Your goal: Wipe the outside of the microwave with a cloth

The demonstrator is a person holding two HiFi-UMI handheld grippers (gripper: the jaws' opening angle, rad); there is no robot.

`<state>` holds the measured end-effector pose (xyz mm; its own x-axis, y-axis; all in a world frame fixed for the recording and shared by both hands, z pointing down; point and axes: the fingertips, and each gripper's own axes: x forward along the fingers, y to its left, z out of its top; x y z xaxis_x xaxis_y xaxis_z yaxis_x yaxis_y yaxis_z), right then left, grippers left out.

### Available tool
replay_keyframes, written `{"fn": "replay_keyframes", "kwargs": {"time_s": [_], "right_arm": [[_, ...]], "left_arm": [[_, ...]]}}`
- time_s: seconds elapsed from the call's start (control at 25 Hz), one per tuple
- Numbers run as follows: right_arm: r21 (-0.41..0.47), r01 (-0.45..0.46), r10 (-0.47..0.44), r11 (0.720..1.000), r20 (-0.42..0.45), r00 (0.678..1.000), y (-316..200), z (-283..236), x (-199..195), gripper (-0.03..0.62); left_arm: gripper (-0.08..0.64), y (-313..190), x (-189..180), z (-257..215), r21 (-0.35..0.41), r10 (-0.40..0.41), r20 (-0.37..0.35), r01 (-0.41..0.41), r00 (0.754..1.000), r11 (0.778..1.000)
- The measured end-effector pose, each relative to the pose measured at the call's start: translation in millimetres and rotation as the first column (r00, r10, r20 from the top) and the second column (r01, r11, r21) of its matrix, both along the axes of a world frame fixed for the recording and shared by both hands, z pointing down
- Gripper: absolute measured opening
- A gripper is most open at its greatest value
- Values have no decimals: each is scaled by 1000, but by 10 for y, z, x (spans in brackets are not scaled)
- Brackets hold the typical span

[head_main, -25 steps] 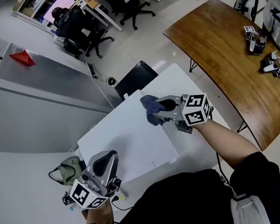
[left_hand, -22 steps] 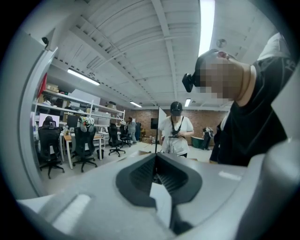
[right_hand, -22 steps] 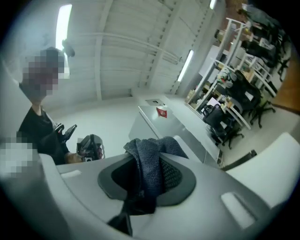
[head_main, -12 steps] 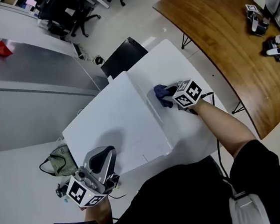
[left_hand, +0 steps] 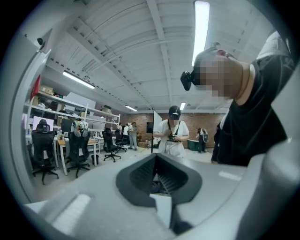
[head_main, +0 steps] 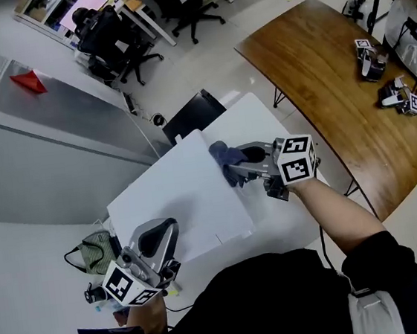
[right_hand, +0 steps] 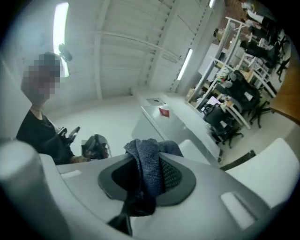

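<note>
Right gripper (head_main: 244, 163) has its jaws clamped on a dark blue cloth (head_main: 225, 159). The right gripper view shows the knit fabric folded over and pinched between the black ribbed pads, with a loose bunch sticking out past the tips.

Head view: the cloth is at 9 o'clock from the right gripper's marker cube. It sits at the far right corner of the microwave (head_main: 175, 204) top, touching it or just above, can't tell which. The unwiped top spreads from the cloth toward 7-8 o'clock. The right edge under the cloth runs roughly 11 to 5 o'clock, so the next pass likely goes along that edge or drags across toward 8 o'clock.

The right hand is the near one and does the work. Left gripper (head_main: 157, 239) is at 7 o'clock of the microwave by the near left corner, well apart from the cloth. Its jaws are drawn together with nothing between them, and its view points up at the ceiling.

Microwave: white boxy casing with a flat, smooth, hard top that looks slick, so the cloth should slide easily. The cloth is soft, limp and coarse-woven. The microwave stands on a white table (head_main: 283, 128), with a curved wooden table (head_main: 324, 67) at 2 o'clock.
</note>
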<state>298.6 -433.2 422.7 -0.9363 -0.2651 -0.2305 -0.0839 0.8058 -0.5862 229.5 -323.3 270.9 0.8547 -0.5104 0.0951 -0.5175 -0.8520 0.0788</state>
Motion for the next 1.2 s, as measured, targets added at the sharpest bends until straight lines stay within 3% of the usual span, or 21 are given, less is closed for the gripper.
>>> {"fn": "replay_keyframes", "kwargs": {"time_s": [0.12, 0.24, 0.32, 0.4, 0.52, 0.68, 0.72, 0.76, 0.8, 0.88, 0.92, 0.96, 1.0, 1.08, 1.2], "right_arm": [[47, 74, -74, 996, 7, 997, 206, -24, -161, 86], [-27, 66, -66, 997, 7, 998, 145, 292, -71, 86], [-96, 60, -67, 994, -72, 995, 171, 713, -75, 87], [-145, 52, -86, 988, -233, 969, 213, 1248, -112, 84], [-160, 42, -119, 986, -510, 852, 274, 1979, -113, 80], [-93, 117, -144, 989, -795, 589, 390, 2448, -197, 74], [-94, 129, -150, 987, -815, 560, 397, 2459, -221, 75], [-105, 123, -157, 987, -807, 569, 382, 2414, -212, 78], [-115, 103, -154, 988, -774, 614, 350, 2302, -164, 83], [-100, 44, -97, 994, -614, 783, 266, 1786, 14, 83], [-74, 15, -49, 997, -481, 875, 238, 1369, 108, 84], [-43, -6, -8, 999, -331, 944, 239, 912, 180, 84], [-11, -13, 11, 1000, -197, 980, 274, 504, 212, 84], [44, 17, -14, 999, -70, 997, 424, 77, 125, 84], [42, 48, -48, 998, -17, 999, 562, 153, -11, 86]], "left_arm": [[5, 4, -5, -17, 7, 2, -2, -2, 1000, 1000], [5, 44, -26, 107, -17, -6, 3, 6, 1000, 1000], [5, 110, -66, 205, -47, -11, 9, 12, 1000, 999], [5, 132, -93, 270, -72, -13, 12, 14, 1000, 997], [5, 103, -65, 350, -104, -9, 8, 10, 1000, 995], [5, 100, -99, 349, -122, 0, -3, 0, 1000, 993], [5, 94, -102, 318, -119, 4, -6, -5, 1000, 993], [5, 83, -82, 284, -112, 9, -8, -10, 1000, 994], [5, 68, -38, 253, -101, 15, -9, -16, 1000, 995], [5, 34, 69, 182, -70, 27, -10, -28, 1000, 997], [5, 18, 105, 135, -53, 32, -11, -33, 999, 998], [5, 6, 123, 81, -37, 36, -11, -37, 999, 999], [5, 0, 131, 27, -23, 40, -12, -40, 999, 999], [4, 10, 143, -62, -2, 48, -11, -48, 999, 999], [5, 59, 177, -92, 3, 57, -11, -57, 998, 998]]}}
